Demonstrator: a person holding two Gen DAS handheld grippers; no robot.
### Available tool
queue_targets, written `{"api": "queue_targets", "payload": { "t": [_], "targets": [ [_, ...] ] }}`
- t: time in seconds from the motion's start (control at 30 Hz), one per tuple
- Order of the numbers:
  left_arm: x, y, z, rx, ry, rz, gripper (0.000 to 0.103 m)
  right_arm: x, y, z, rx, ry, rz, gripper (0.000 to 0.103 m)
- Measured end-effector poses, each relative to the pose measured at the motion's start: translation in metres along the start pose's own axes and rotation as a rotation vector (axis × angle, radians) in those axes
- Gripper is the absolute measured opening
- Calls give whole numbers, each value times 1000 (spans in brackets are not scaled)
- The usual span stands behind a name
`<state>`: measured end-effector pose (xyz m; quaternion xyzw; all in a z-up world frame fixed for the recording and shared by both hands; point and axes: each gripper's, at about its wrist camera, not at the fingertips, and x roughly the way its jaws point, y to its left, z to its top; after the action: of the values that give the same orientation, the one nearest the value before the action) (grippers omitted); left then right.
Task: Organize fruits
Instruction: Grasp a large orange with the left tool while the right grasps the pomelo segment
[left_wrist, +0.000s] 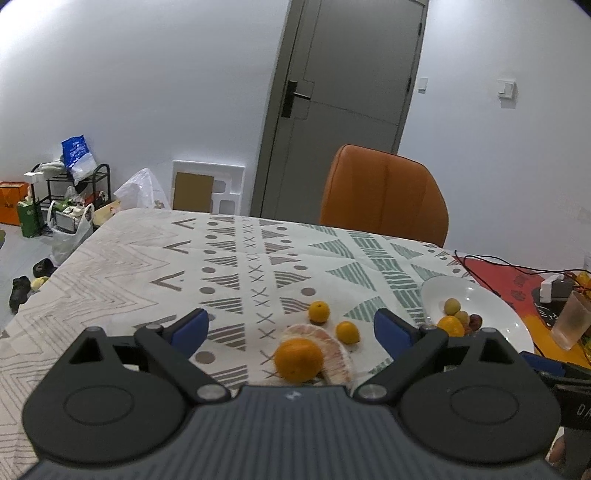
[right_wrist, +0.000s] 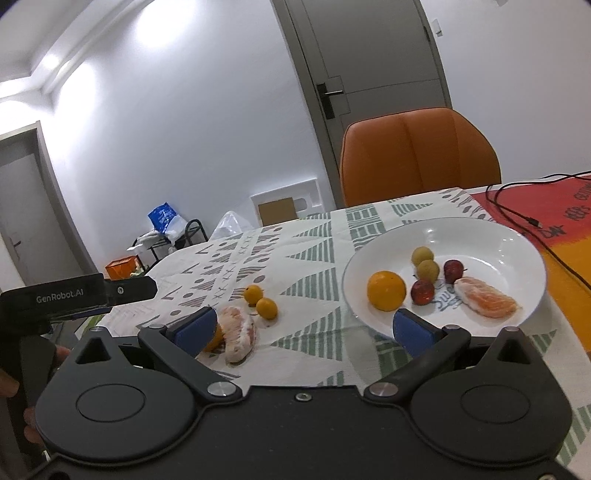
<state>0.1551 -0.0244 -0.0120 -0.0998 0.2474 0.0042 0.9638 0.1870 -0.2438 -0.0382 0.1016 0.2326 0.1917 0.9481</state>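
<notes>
Left gripper (left_wrist: 291, 325): jaws apart, empty, near orange (left_wrist: 298, 360) ahead. Right gripper (right_wrist: 304, 326): likewise apart. Advice: straddle orange squarely, avoid pomelo segment (left_wrist: 325, 349), carry to plate (right_wrist: 517, 236).

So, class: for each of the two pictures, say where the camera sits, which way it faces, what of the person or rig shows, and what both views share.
Left wrist: sits on the left gripper, facing across the table at the loose orange; its open fingers show.
Right wrist: sits on the right gripper, facing the white plate; its open fingers show, plus the left gripper and a hand at the left edge.
Shared: plate, loose fruit, orange chair, door.
</notes>
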Motion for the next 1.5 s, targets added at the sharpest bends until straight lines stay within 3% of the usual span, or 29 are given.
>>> {"api": "queue_targets", "payload": {
  "t": [0.53,0.77,1.03,1.23,1.5],
  "targets": [
    [6,32,-6,-44,37,43,95,23,24,-4,-48,39,46,103],
    [13,35,-10,-56,52,11,93,33,26,-6,-49,62,59,100],
    [25,25,-14,-31,66,-28,90,45,25,-10,-44,100,62,85],
    [42,21,-17,-32,107,-52,80,51,21,-12,-45,116,61,85],
    [61,10,-19,-25,135,-81,74,56,13,-10,-39,128,49,85]
  ]
}}
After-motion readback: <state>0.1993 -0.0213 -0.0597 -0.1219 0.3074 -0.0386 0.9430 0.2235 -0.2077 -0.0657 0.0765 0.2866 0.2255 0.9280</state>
